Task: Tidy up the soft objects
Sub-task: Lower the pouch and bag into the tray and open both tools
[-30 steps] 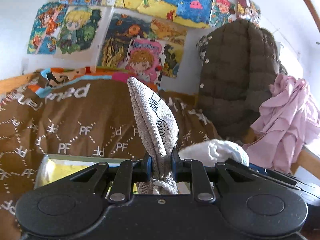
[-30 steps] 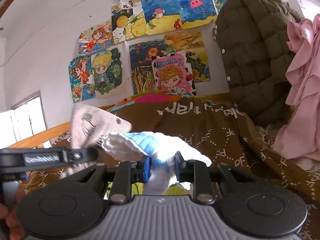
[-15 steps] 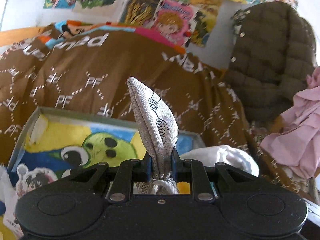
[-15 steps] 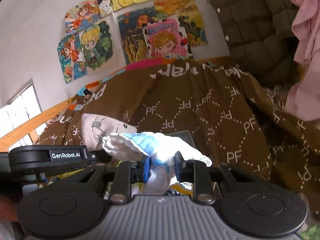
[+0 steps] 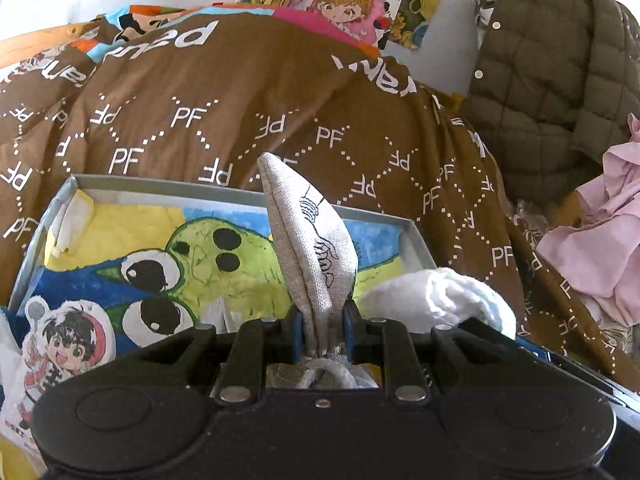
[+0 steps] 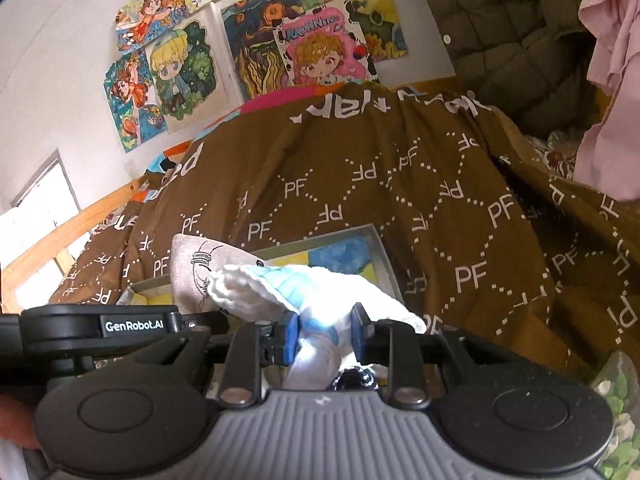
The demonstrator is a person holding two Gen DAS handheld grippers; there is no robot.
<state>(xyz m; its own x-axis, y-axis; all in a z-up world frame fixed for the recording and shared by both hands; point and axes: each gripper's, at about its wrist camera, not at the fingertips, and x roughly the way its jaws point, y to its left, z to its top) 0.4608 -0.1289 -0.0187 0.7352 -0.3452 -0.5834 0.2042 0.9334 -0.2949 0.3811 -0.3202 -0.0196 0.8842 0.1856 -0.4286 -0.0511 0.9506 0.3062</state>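
Note:
My left gripper (image 5: 322,320) is shut on a grey linen pouch (image 5: 308,240) with a black line drawing, which stands upright over an open shallow box (image 5: 240,192) lined with a green-and-yellow cartoon picture. Just to its right, a white and blue quilted cloth (image 5: 436,292) pokes up at the box's right end. In the right wrist view that cloth (image 6: 280,284) sits between the blue pads of my right gripper (image 6: 325,332), whose jaws are opening. The grey pouch (image 6: 196,268) shows left of it, above the left tool's black housing (image 6: 100,326).
The box (image 6: 376,240) lies on a brown "PF" quilt (image 5: 200,120) covering a bed. An olive quilted jacket (image 5: 560,60) and a pink garment (image 5: 592,232) are piled at the right. A cartoon-print bag (image 5: 64,344) lies front left. Wooden bed rail (image 6: 60,232) runs along the left.
Both grippers came down and tilted toward the bed, so the box now fills the lower view. The right jaws stand slightly wider around the white cloth.

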